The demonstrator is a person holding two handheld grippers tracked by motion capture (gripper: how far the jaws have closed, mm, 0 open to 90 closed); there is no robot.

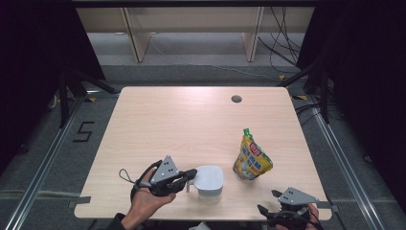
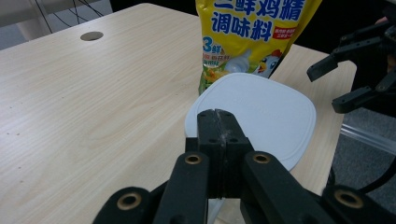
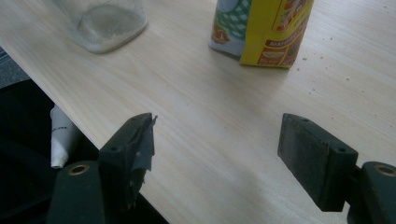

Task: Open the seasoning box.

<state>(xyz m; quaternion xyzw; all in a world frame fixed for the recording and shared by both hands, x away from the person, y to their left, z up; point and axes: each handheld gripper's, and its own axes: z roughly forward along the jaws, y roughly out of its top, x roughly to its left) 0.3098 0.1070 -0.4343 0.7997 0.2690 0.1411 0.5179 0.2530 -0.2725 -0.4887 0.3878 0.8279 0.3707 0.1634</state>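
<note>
A clear jar with a white square lid stands near the table's front edge. In the left gripper view my left gripper is shut, its jaws pressed together with the tips at the lid's near rim. That gripper reaches the jar's left side. A yellow seasoning pouch with a green cap stands upright just right of the jar. My right gripper is open at the front right corner. Its own view has the gripper above bare wood, with the jar's base and the pouch farther off.
The wooden table has a round cable hole at the back. Its front edge runs just under my right gripper, with a white object below it. Shelving legs and cables lie beyond the table.
</note>
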